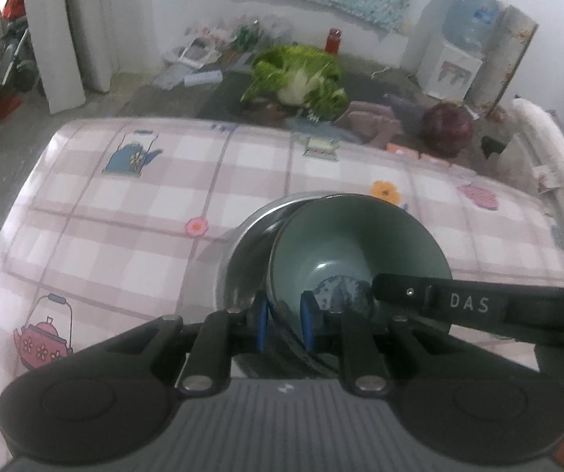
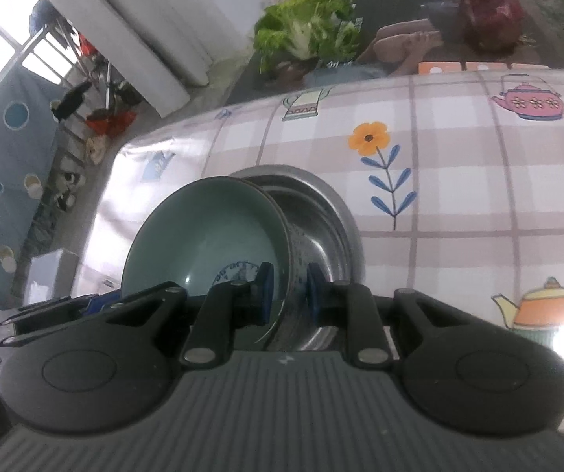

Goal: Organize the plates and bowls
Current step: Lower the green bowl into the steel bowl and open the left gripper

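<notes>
Green ceramic bowl (image 1: 354, 247) sits tilted between both tools, over a steel bowl (image 1: 242, 263) that stands on the pink checked tablecloth (image 1: 124, 204). Left gripper (image 1: 284, 324) is pinched tight on the green bowl's near rim, one blue pad inside, one outside. Right gripper (image 2: 285, 295) clamps the opposite rim the same way, the wall of the bowl squeezed between its pads. In the right wrist view the steel bowl (image 2: 321, 216) peeks out behind the green one. Beyond the table edge, leafy greens (image 1: 297, 74) lie on the floor, near a red bottle (image 1: 333, 41).
</notes>
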Demonstrator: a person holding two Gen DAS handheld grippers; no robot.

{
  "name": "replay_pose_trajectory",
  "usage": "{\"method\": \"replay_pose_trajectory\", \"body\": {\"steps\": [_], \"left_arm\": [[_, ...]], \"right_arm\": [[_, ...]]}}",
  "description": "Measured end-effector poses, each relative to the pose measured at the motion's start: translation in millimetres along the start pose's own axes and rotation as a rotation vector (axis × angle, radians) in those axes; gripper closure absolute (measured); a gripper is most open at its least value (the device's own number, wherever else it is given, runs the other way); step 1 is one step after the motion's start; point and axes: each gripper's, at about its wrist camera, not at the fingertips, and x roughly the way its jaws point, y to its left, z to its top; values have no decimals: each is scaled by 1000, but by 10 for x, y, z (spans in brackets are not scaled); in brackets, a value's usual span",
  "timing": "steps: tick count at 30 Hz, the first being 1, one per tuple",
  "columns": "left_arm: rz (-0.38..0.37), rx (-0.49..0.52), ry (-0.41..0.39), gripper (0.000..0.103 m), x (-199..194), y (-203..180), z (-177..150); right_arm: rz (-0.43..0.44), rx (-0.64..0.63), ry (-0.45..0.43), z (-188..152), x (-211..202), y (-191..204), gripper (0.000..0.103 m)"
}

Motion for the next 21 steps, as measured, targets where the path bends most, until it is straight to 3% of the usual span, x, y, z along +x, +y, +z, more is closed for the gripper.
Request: {"method": "replay_pose_trajectory", "body": {"steps": [7,9,13,15,19,21], "left_arm": [[-24,-9,40,81,158,105,-34],[-46,-6,32,78,113,115,-32],[-74,-5,10,68,-15,140,-18],[-83,-10,0,63,-83,173,-16],[-128,-53,-7,42,-226,310,-33],[-148,-79,-7,39,-298,394,-63]], "right_arm": [[-76,-103,-30,8,153,148,84],[-92,-116,-38,35,161,175,71],[-89,-144,-56,67,127,224,58],[-100,-161,-77,80,67,266,44],[-109,-176,-114,110,-80,350,30],[-114,-176,-132,107,-180,377,27]]}}
